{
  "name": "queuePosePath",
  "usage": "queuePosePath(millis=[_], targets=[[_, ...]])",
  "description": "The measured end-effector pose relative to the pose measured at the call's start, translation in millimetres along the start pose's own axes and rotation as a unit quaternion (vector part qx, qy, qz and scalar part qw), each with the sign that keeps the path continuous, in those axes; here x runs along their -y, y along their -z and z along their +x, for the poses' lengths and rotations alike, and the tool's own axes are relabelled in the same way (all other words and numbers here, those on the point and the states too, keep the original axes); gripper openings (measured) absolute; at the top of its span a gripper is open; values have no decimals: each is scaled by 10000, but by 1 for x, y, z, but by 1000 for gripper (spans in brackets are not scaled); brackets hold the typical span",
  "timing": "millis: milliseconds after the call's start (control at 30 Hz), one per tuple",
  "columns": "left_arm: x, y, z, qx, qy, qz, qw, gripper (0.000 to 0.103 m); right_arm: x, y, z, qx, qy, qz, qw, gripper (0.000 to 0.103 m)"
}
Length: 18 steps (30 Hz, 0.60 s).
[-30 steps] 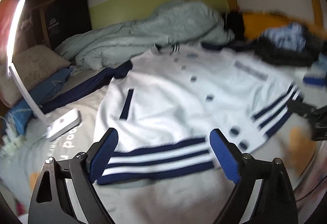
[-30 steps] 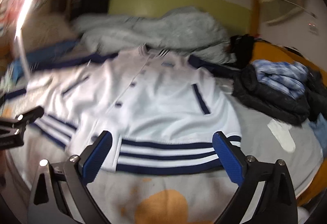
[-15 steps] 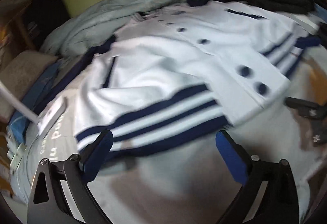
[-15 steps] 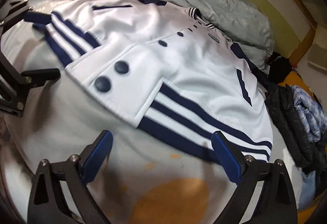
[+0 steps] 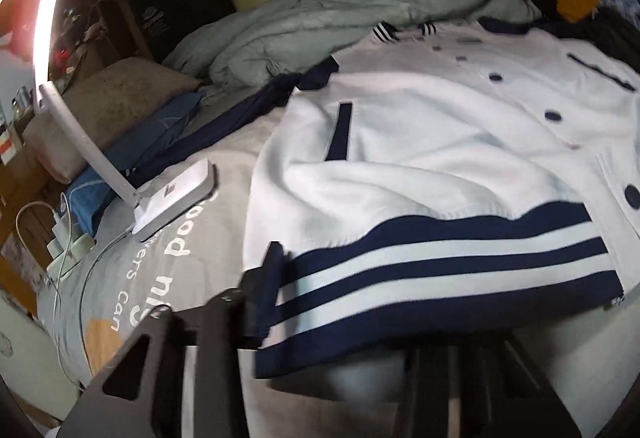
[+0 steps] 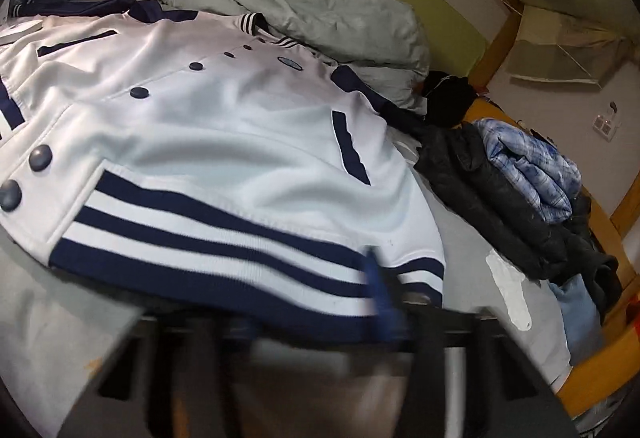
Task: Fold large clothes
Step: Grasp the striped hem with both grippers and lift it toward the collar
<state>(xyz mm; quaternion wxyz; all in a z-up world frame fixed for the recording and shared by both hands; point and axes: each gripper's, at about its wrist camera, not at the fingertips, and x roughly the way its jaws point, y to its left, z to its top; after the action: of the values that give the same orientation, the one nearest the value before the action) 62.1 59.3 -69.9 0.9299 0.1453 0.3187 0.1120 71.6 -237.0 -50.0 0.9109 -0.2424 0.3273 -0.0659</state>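
Both claws, left gripper (image 5: 264, 298) and right gripper (image 6: 384, 302), look clamped on opposite corners of the striped hem (image 5: 440, 262) so the jacket (image 6: 240, 126), spread ahead on the bed (image 5: 192, 278), can fold.

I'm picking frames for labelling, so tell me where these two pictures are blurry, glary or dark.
Left wrist view: the desk lamp bar is blown out to glare; the jacket is fairly sharp, while the fingers at the bottom are dark and smeared. Right wrist view: the hem is soft, the blue pad and frame below streak with motion blur. Both show fisheye bending and black corners.
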Motion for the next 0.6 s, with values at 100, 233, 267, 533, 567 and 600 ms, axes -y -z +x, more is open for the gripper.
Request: queuePosePath(millis=[100, 233, 267, 533, 567, 600], targets=[[-11, -4, -16, 316, 36, -250, 9992, 14, 3, 2, -11, 174, -11, 293, 9994, 8], [-25, -9, -44, 619, 22, -462, 9970, 7, 13, 3, -35, 575, -82, 707, 9958, 4], [-31, -10, -50, 644, 83, -574, 9962, 7, 16, 4, -43, 668, -135, 796, 9945, 5], [-63, -11, -78, 530, 461, -967, 9928, 7, 22, -2, -78, 910, -344, 978, 9904, 4], [-62, -13, -76, 417, 453, -882, 9942, 7, 24, -4, -76, 859, -349, 959, 9911, 4], [-58, -16, -73, 309, 425, -788, 9955, 7, 25, -9, -70, 784, -300, 865, 9927, 4]])
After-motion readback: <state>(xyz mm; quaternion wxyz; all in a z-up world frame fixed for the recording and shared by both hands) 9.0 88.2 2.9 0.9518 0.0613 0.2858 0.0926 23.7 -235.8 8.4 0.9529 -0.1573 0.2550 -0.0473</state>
